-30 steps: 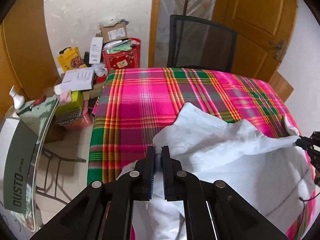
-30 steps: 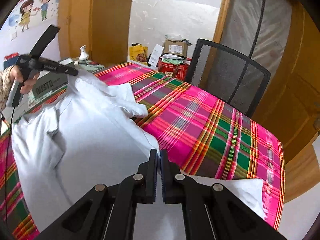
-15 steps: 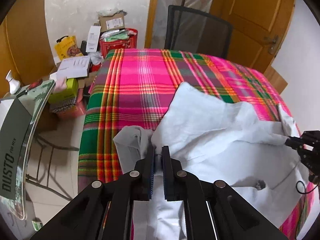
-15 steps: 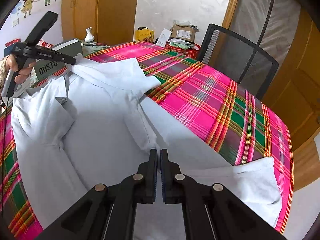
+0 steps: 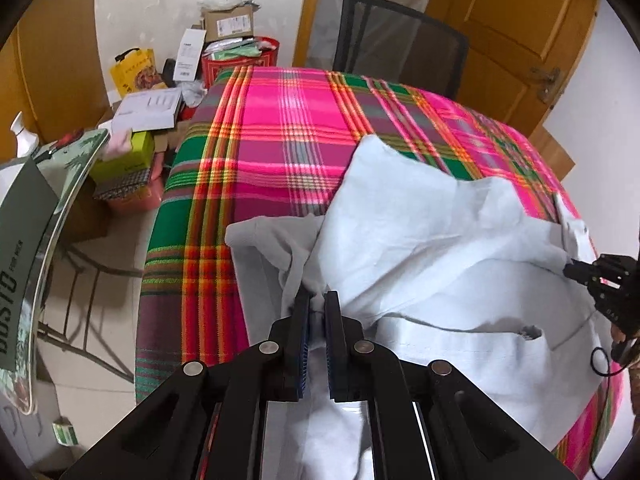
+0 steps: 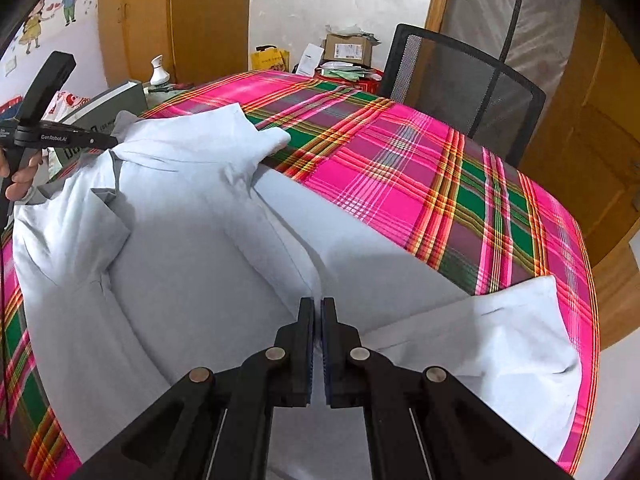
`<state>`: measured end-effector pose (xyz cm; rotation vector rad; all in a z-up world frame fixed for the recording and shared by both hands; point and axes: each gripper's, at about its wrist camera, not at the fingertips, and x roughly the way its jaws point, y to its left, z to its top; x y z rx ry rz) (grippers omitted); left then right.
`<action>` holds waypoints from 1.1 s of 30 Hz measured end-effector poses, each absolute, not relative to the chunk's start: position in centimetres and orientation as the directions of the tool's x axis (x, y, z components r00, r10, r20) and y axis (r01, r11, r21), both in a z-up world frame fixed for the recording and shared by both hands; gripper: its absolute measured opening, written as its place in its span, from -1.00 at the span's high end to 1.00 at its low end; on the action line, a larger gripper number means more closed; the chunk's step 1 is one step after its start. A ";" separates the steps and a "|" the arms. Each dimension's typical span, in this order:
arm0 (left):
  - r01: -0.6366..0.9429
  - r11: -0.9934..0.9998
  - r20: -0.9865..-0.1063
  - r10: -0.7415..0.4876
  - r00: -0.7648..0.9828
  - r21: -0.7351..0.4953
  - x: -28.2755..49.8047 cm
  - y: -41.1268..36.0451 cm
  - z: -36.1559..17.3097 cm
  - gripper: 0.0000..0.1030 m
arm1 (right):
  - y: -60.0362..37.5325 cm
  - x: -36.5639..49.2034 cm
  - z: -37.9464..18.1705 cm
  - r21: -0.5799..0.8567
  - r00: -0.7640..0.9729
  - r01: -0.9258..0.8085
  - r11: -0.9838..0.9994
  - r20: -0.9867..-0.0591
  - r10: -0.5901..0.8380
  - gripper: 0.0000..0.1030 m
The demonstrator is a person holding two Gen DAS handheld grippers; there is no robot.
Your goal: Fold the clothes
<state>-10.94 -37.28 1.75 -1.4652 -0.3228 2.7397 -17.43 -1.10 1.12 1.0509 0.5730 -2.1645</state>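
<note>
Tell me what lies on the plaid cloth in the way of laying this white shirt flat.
Nothing visible does. Both grippers, left and right, are already shut on the white shirt, and the plaid cloth beyond it is bare up to the mesh chair, which stands off the table's far edge.

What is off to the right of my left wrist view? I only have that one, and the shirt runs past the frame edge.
Observer: The right wrist view shows a short sleeve lying flat on the plaid tablecloth there.
Operator: Is the right gripper holding cloth?
Observer: Yes, the right gripper is shut on a ridge of the white shirt.
Operator: Anything behind my left gripper?
Observer: The left gripper has a hand on its handle, with cartoon wall stickers behind.
</note>
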 end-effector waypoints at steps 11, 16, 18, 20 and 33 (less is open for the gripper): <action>0.155 -0.972 -0.816 0.058 -0.575 -0.178 -8.4 -37.0 4.3 0.41 | 3.4 -16.9 2.3 0.022 -0.442 0.653 -0.757 -0.801 -0.404 0.63; 0.188 -0.962 -0.784 0.041 -0.620 -0.199 -6.7 -36.4 6.3 0.29 | 8.0 -17.5 3.4 0.073 -0.473 0.572 -0.817 -0.784 -0.401 0.62; 0.168 -0.962 -0.770 0.061 -0.636 -0.215 -6.7 -35.2 7.2 0.20 | 10.2 -18.0 3.8 0.093 -0.495 0.520 -0.849 -0.777 -0.388 0.61; 0.123 -0.965 -0.750 0.095 -0.654 -0.230 -6.8 -33.4 8.0 0.11 | 12.4 -18.8 4.2 0.116 -0.517 0.460 -0.880 -0.772 -0.371 0.58; 0.009 -0.946 -0.737 0.247 -0.629 -0.325 -15.6 -21.0 6.5 0.01 | 15.3 -26.8 5.0 0.115 -0.582 0.313 -0.943 -0.761 -0.287 0.38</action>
